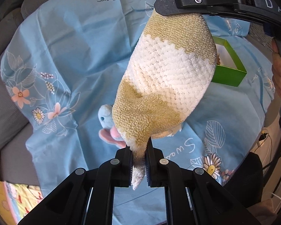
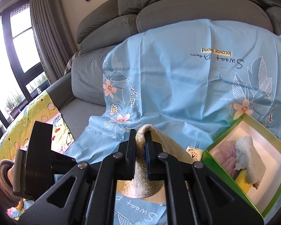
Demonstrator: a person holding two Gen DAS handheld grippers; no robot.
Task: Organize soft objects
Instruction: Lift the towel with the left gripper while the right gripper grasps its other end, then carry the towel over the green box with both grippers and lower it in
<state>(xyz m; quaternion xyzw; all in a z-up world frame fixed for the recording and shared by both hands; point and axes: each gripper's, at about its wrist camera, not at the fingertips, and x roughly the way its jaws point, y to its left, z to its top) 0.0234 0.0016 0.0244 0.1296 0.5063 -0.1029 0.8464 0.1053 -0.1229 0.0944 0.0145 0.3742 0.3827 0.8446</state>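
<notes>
Ideally, with the left gripper point(image 1: 138, 166) pinching one end of the fuzzy sock point(image 1: 164, 71) and the right gripper point(image 2: 140, 153) the other, both clamps hold while it hangs above the blue cloth point(image 2: 178, 86) beside the green box point(image 2: 271, 202).

Sofa point(image 2: 196, 15) w/ blue sheet point(image 2: 178, 86), green box point(image 2: 232, 181)

place: home living room | cues: grey sofa point(image 2: 196, 13), curtains point(image 2: 46, 28), window point(image 2: 18, 37)

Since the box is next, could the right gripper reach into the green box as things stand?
Probably not yet: the right gripper is shut on the beige sock, which the left gripper also clamps, though the green box stands open beside it.
</notes>
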